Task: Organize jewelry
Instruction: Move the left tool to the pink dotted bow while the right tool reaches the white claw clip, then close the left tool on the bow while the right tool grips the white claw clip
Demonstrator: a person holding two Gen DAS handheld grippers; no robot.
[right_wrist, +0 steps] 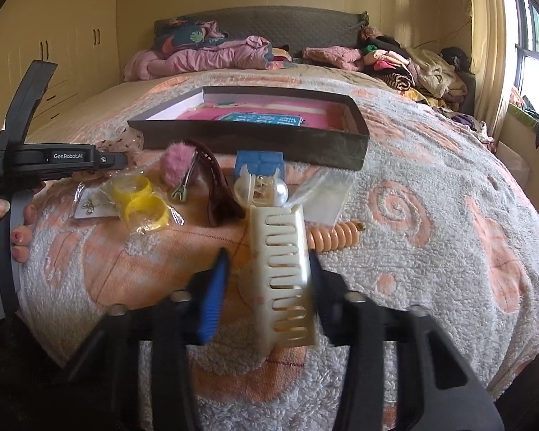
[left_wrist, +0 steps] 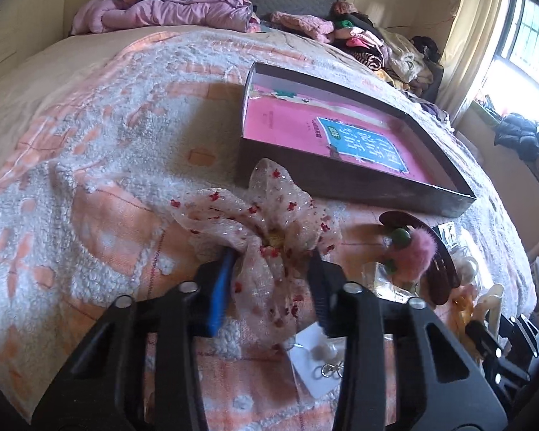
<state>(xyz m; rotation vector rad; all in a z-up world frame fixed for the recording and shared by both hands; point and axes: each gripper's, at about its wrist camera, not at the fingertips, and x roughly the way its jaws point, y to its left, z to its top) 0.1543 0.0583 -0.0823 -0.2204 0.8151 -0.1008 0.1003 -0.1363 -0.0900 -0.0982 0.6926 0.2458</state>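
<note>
My left gripper point(left_wrist: 273, 269) is shut on a sheer scrunchie with red flowers point(left_wrist: 255, 215), just in front of the dark box with a pink lining point(left_wrist: 341, 179). My right gripper point(right_wrist: 269, 276) has its jaws around a cream claw clip point(right_wrist: 284, 273) that lies between them; the left pad stands apart from it. The box also shows in the right wrist view point(right_wrist: 255, 140). The left gripper body shows at the left of the right wrist view point(right_wrist: 54, 158).
On the bed blanket lie a pink pompom clip point(right_wrist: 179, 165), a brown clip point(right_wrist: 215, 186), yellow rings in a bag point(right_wrist: 143, 201), an earring card point(right_wrist: 90, 204), a pearl claw clip point(right_wrist: 262, 186), a blue box point(right_wrist: 258, 161) and an orange coil tie point(right_wrist: 334, 237). Clothes pile at the headboard.
</note>
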